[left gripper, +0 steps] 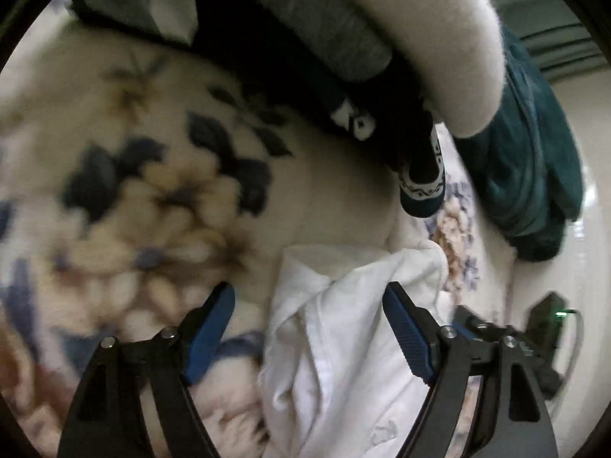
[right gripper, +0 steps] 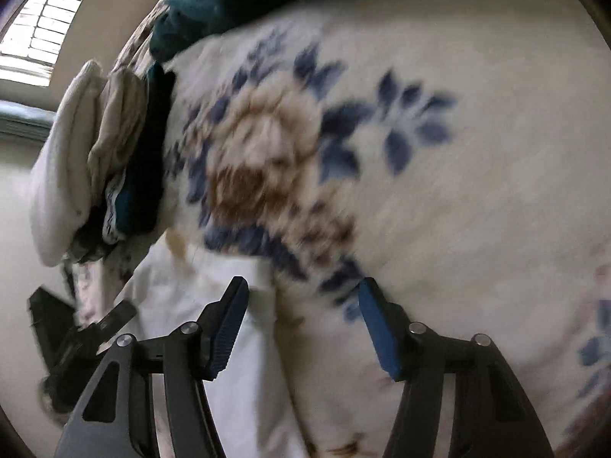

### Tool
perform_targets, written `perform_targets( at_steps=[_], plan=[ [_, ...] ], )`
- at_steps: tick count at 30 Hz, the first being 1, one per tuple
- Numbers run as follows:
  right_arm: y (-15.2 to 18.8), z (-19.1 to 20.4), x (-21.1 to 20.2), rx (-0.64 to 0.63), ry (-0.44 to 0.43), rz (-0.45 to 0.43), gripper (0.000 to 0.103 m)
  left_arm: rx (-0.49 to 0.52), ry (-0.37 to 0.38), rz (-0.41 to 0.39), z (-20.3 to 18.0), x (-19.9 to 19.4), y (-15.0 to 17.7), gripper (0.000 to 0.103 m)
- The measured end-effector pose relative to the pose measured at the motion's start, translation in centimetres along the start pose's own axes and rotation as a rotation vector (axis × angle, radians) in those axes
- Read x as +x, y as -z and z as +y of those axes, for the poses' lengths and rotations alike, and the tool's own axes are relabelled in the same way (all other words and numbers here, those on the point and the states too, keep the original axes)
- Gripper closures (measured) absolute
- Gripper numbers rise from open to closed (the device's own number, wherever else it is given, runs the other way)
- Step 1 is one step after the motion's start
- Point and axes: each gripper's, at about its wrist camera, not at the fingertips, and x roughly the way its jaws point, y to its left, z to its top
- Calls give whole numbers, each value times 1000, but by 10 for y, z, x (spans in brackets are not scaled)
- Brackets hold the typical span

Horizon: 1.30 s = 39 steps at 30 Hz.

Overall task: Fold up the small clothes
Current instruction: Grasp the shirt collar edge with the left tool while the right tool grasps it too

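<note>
A crumpled white garment (left gripper: 343,336) lies on a floral blanket (left gripper: 133,175). My left gripper (left gripper: 309,297) is open right above it, with the cloth showing between the blue pads (left gripper: 404,328) and neither pad pressing on it. In the right wrist view the same white garment (right gripper: 233,389) lies at the lower left. My right gripper (right gripper: 303,294) is open over its edge and the blanket (right gripper: 458,191), with nothing held. Both views are blurred.
A pile of folded clothes lies beyond the garment: a fluffy white piece (left gripper: 439,45), a grey one (left gripper: 328,30) and a dark patterned one (left gripper: 420,183). A teal garment (left gripper: 534,175) sits beside the pile. A window (right gripper: 46,19) is at the far left.
</note>
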Motion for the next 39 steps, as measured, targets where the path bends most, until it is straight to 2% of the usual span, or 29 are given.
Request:
perform_targets(
  at_steps=[2, 4, 5, 6, 7, 9, 12, 14, 15, 17, 18, 20, 23, 24, 25, 26, 27, 29, 33, 39],
  plan=[
    [1, 18, -11, -59, -21, -44, 40, 39, 25, -24, -10, -12, 4, 24],
    [7, 44, -11, -150, -57, -41, 40, 107, -32, -22, -24, -5, 4, 24],
    [10, 58, -5, -211, -52, -25, 40, 142, -120, -24, -26, 2, 5, 24],
    [14, 74, 7, -291, -10, -3, 40, 157, -207, -21, -24, 15, 3, 24],
    [15, 84, 17, -346, 47, 0, 40, 143, -224, -16, -15, 20, 3, 25],
    [13, 86, 37, -429, 202, -8, 40, 118, -164, -36, 1, 18, 2, 25],
    [-5, 61, 40, -358, 205, -18, 40, 114, -193, -49, 2, 7, -2, 24],
    [-16, 49, 33, -297, 153, -10, 40, 87, -172, -58, 9, -5, -4, 24],
    [-21, 45, 29, -262, 121, -7, 38, 65, -129, -57, 10, -9, -4, 24],
    [-31, 36, 28, -193, -23, 40, 38, 28, -15, 4, 15, -1, -8, 24],
    [-37, 33, 33, -169, -92, 83, 38, 27, 3, 17, 16, 4, -11, 24],
    [-43, 29, 40, -141, -188, 119, 38, 79, 11, 29, 8, 14, -14, 24],
    [-56, 29, 59, -114, -249, 150, 38, 144, 32, 27, -7, 21, -19, 26],
    [-53, 28, 59, -116, -264, 152, 39, 171, 43, 22, -13, 24, -20, 30],
    [-57, 33, 62, -142, -275, 153, 44, 199, 62, 12, -18, 24, -20, 67],
    [-60, 38, 67, -159, -263, 157, 67, 221, 79, 12, -27, 26, -19, 93],
    [-62, 43, 68, -175, -252, 159, 85, 238, 85, 30, -37, 35, -19, 96],
    [-61, 51, 61, -201, -256, 140, 88, 282, 85, 1, -47, 29, -15, 97],
    [-58, 65, 40, -249, -272, 76, 90, 300, 117, -77, -52, -1, -9, 97],
    [-32, 91, -9, -337, -329, -17, 90, 340, 173, -177, -66, -55, 16, 97]
  ],
)
